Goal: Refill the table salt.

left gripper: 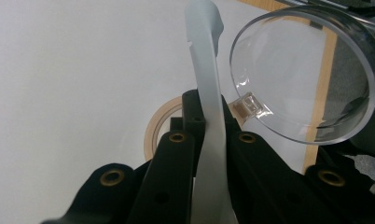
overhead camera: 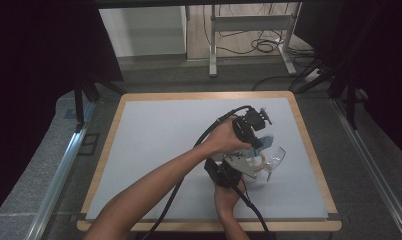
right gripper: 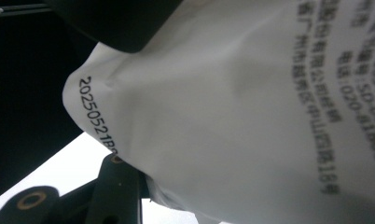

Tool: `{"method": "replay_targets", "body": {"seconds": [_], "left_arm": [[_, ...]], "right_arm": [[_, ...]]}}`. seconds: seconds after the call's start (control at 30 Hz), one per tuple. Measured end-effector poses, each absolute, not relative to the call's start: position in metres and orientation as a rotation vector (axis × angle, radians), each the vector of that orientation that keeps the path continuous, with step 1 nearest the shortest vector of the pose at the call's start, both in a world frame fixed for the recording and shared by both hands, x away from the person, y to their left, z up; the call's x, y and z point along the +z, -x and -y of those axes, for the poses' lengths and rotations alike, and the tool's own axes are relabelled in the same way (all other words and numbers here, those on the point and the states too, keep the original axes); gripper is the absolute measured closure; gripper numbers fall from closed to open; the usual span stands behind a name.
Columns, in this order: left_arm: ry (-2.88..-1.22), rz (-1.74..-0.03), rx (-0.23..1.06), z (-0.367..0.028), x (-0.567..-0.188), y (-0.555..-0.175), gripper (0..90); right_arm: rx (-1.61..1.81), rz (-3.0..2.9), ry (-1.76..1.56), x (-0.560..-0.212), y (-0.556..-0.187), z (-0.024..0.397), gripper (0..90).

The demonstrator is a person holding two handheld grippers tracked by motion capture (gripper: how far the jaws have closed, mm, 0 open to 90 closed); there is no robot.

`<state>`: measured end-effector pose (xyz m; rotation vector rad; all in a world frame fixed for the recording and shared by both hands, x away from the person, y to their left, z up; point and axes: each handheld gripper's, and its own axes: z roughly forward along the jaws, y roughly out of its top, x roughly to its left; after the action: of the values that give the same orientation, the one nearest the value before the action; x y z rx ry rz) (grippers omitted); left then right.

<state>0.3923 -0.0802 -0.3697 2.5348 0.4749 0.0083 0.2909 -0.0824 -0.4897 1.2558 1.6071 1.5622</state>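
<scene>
At the table's right, my left gripper pinches a pale flat strip; my right gripper holds a white printed packet. Clear glass untouched; nothing transferred yet, I judge.

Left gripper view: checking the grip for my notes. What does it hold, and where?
The left gripper pinches a thin pale strip at its lower part.

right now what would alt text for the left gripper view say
The left gripper has its black jaws shut on a pale strip that curves upward. A clear round dish hangs at right, and a tape roll lies on the white table behind.
</scene>
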Motion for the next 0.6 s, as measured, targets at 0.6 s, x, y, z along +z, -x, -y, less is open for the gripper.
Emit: {"method": "replay_targets", "body": {"seconds": [0.6], "left_arm": [[-2.538,-0.471,0.003,0.0806,-0.3718,-0.3919,89.8]], "right_arm": [[1.559,-1.602,-1.256,-0.4912,-0.2904,0.082,54.0]]}}
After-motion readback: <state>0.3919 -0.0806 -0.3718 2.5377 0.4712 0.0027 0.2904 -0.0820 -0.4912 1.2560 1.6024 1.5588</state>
